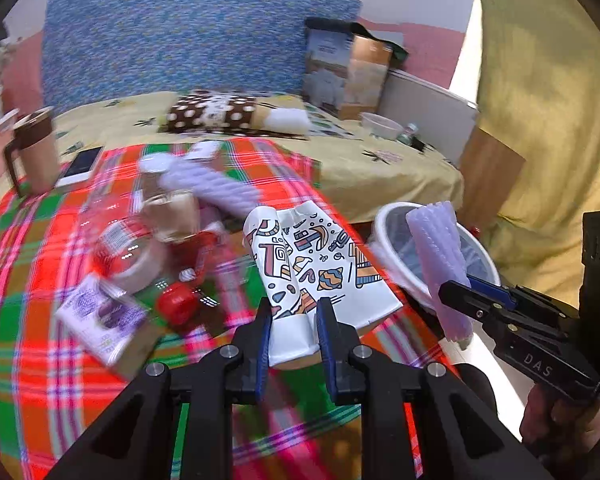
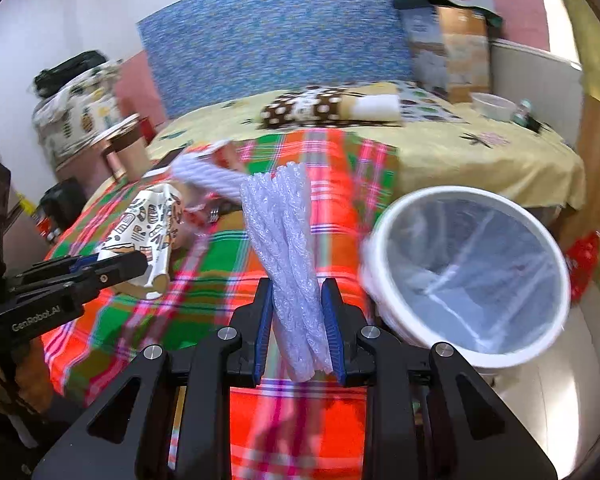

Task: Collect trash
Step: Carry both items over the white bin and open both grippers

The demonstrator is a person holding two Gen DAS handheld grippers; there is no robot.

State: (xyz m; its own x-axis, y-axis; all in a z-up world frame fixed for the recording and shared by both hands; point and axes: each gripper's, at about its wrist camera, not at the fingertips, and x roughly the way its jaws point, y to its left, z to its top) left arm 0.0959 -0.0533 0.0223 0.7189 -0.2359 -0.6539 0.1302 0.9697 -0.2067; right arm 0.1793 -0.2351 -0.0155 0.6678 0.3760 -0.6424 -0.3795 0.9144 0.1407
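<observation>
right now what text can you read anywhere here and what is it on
"DAS": on the body of the right gripper, seen from the left wrist.
"GenRobot.AI": on the body of the left gripper, seen from the right wrist.
Print on the purple packet and the jar label: too blurred to read.

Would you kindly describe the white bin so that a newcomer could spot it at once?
Start at the table under the red, green and pink plaid cloth. Off its right edge, lower down beside it, sits the round white plastic bin, tilted in the right wrist view. It is lined with a clear bag, and it is the only open container there.
</observation>
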